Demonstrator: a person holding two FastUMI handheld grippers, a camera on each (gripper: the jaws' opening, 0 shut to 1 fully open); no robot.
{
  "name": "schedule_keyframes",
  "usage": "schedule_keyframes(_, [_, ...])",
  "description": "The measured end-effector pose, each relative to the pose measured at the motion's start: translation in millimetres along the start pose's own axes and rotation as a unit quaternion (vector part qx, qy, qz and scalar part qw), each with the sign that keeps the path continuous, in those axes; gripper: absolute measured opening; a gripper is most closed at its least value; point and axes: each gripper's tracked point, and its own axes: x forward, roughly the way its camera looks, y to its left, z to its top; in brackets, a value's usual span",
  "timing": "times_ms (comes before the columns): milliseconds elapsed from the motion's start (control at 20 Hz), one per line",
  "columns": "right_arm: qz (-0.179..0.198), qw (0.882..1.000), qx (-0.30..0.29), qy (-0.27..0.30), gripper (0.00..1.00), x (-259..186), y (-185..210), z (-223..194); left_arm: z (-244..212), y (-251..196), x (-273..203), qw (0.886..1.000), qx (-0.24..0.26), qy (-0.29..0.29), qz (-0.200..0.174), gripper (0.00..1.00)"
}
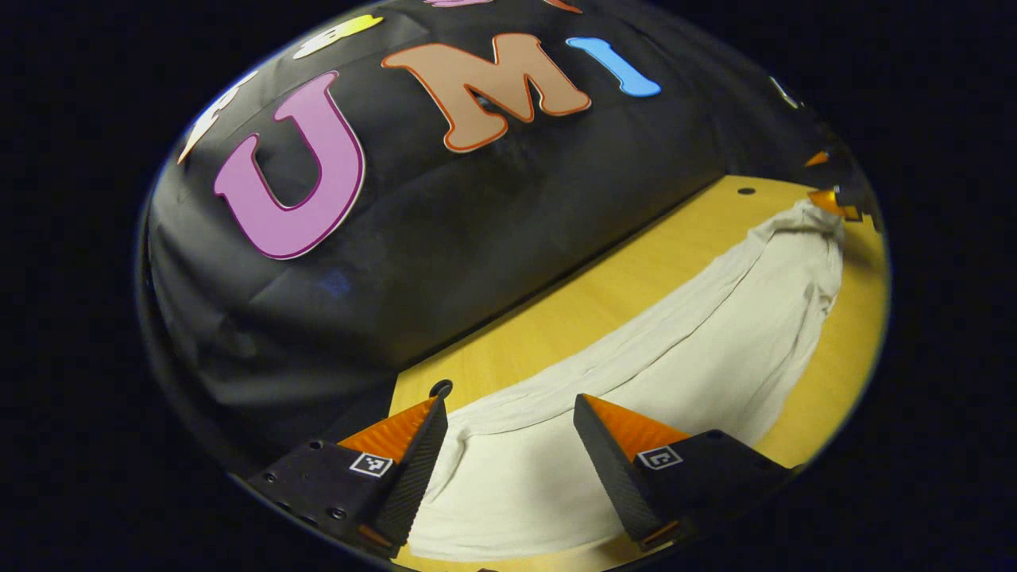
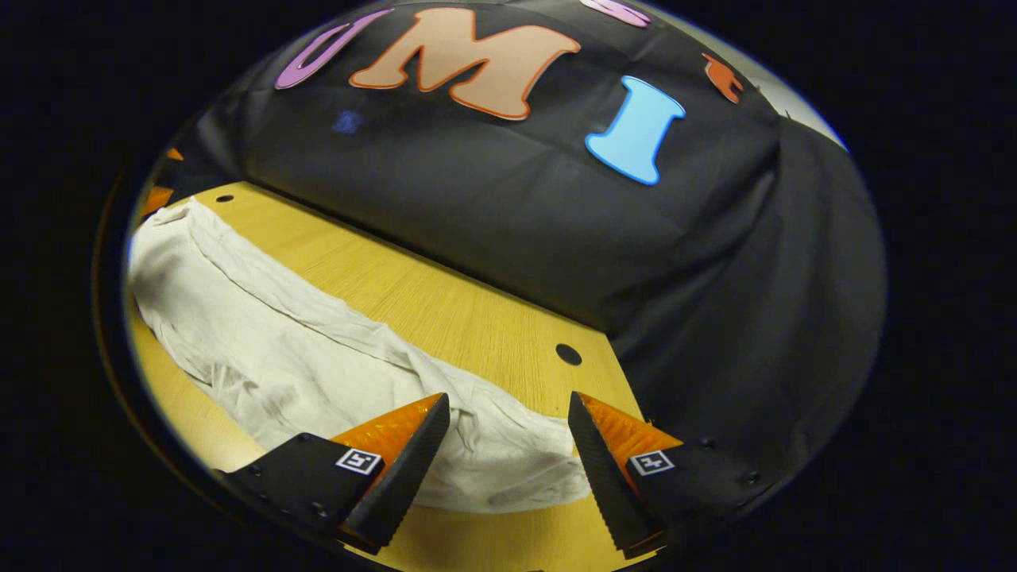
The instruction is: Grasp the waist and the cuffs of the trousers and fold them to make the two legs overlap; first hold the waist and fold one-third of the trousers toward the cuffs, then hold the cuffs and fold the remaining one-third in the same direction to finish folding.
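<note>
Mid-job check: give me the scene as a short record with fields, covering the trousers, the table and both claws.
garment: pale trousers, stretched lengthwise across the table, wrinkled
surface: yellow wooden table with small round holes, black cloth wall behind
left claw: open, fingers either side of one end of the trousers, not closed on the cloth
right claw: open, fingers either side of the opposite end, not closed on the cloth
fold state: whether the legs already overlap cannot be told; no thirds fold made yet
which end is the waist: cannot tell

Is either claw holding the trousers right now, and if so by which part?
Nothing is held. The left claw and the right claw both stand open, one over each end of the white trousers, fingers apart around the cloth.
</note>
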Motion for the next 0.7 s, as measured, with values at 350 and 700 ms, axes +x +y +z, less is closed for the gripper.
schedule_keyframes(350, [0.027, 0.992, 0.111, 0.050, 0.97, -14, -26, -61, 29, -33, -45, 1.000, -0.020, -0.018, 0.005, 0.95])
schedule_keyframes(700, [0.065, 0.961, 0.266, 0.041, 0.98, -18, -37, -71, 22, -52, -66, 0.999, -0.038, 0.004, 0.018, 0.95])
